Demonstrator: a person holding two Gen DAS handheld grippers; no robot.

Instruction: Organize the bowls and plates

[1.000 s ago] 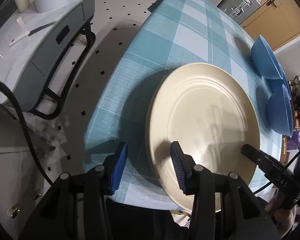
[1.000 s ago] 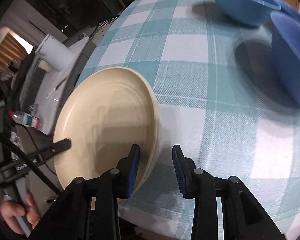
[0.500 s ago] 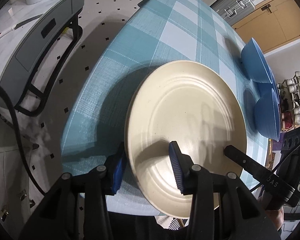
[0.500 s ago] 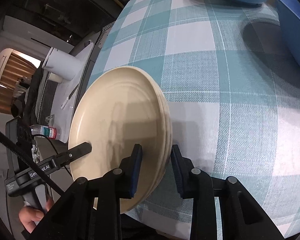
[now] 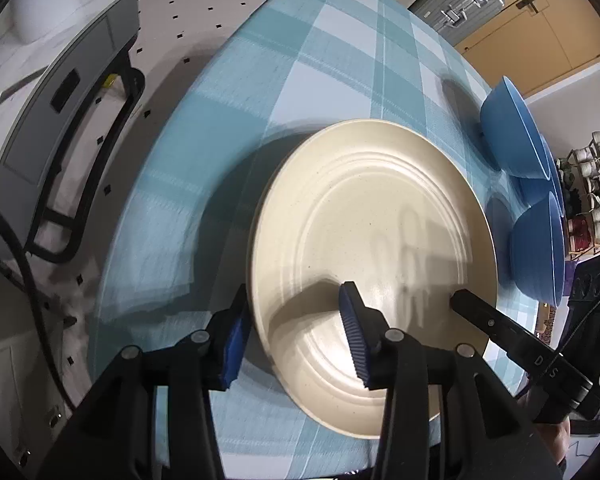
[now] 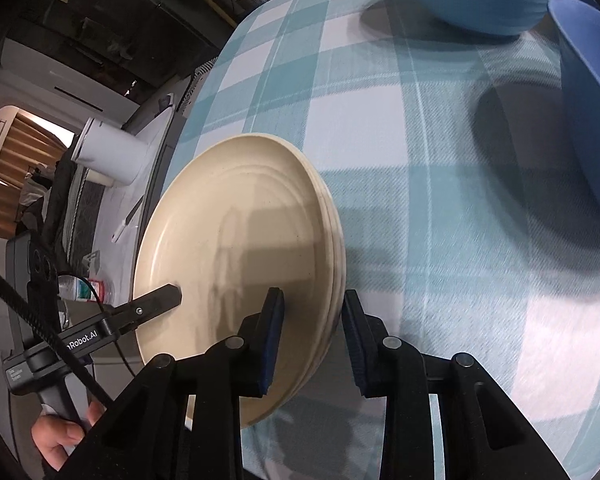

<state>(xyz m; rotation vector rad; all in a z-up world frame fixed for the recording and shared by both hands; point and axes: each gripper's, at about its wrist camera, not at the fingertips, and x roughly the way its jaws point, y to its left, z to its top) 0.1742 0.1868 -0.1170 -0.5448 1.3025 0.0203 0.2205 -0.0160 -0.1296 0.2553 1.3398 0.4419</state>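
- The left gripper (image 5: 296,344) has its blue-padded jaws spread wide across the left rim of a stack of cream plates (image 5: 374,240), one finger under the edge and the other lying on the top plate's face; whether the pads actually press the stack cannot be told.
- The right gripper (image 6: 312,340) straddles the opposite rim, jaws moderately apart, the stacked edges sitting in the gap; the left pad is against the top plate's face, while contact on the outer side is unclear.
- In the right wrist view the stack (image 6: 236,264) shows several plate edges and appears tilted, its far rim over the checked tablecloth (image 6: 440,240), its near part past the table's edge.
- The plates carry nothing.
- Two blue bowls (image 5: 512,132) (image 5: 538,248) stand on the cloth beyond the stack, near one another; their insides are not visible from here.
- Against the frame from a second ago, the left gripper's outer finger, then well clear of the rim, now sits right at the edge, and the right gripper's jaws enclose more of the stack.
- A white side table (image 5: 60,60) stands off to the left of the dining table.
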